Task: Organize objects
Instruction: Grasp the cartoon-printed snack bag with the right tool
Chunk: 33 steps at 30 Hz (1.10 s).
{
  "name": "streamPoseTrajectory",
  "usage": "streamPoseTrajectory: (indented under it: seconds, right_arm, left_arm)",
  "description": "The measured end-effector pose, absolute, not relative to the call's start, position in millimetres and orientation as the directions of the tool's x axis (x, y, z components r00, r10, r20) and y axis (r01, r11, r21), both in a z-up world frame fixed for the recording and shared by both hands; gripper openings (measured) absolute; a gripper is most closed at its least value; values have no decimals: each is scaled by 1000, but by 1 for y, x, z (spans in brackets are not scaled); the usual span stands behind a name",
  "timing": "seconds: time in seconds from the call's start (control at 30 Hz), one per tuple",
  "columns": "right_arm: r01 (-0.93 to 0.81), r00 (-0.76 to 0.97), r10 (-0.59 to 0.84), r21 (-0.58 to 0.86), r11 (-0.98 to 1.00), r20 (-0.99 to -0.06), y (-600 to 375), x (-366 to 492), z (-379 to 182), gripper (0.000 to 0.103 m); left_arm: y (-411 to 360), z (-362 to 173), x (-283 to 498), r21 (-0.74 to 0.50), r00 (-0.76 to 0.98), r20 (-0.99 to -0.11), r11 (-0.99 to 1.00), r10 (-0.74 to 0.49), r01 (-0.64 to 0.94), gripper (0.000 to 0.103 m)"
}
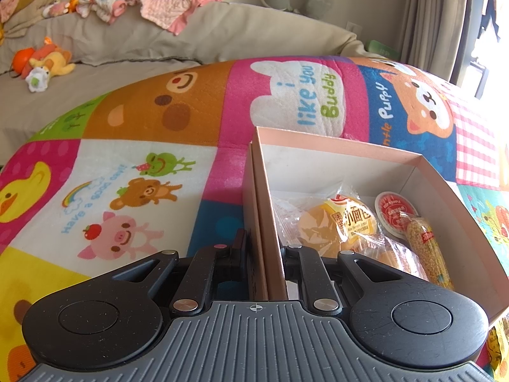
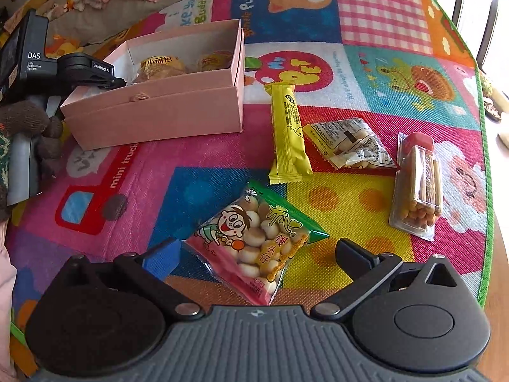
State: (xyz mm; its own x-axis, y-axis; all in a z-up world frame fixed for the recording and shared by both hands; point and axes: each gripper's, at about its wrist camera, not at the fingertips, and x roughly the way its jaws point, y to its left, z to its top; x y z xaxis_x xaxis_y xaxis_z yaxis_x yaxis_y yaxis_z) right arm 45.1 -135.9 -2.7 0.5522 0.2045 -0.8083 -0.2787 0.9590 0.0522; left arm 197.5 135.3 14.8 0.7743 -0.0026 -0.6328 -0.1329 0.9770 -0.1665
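Note:
A pink cardboard box (image 1: 439, 184) lies on the colourful play mat; it also shows in the right wrist view (image 2: 159, 111). My left gripper (image 1: 265, 248) is shut on the box's left wall. Inside lie wrapped small breads (image 1: 337, 222), a round red-lidded cup (image 1: 394, 213) and a corn-like snack stick (image 1: 429, 251). My right gripper (image 2: 257, 254) is open, its fingers either side of a bag of small round biscuits (image 2: 254, 242) on the mat. A yellow bar wrapper (image 2: 288, 133), a clear biscuit packet (image 2: 350, 143) and a pack of biscuit sticks (image 2: 420, 184) lie beyond it.
A beige sofa (image 1: 159, 38) with baby clothes (image 1: 143, 0) and plush toys (image 1: 44, 63) stands behind the mat. The mat's green edge (image 2: 483, 159) runs along the right. The left gripper's body (image 2: 47, 63) and a gloved hand (image 2: 28, 121) sit left of the box.

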Motion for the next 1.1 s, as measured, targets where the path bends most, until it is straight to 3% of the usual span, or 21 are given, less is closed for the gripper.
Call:
streamPoseTrajectory:
  seconds: [0.2,0.47,0.97,1.1]
  right_arm:
    - [-271,566,195,42,962,-801,-139,42,-3,99]
    - [-289,603,176,-8,957,-778,-145,38,-3,83]
    - [-325,564,239,53,944,-791,-127,72,-3,83]
    - [-310,508,311,167,936,-803,-125,85,-2,99]
  left_arm:
    - [135,15,197,-167,774,-633,977,-3,-132,16]
    - [135,15,198,-166,774,-633,977,-2,-133,16]
    - [134,15,196,-164,774,-633,978,-1,-132,15]
    - [135,15,196,-166,774,-633,977,-3,-132,15]
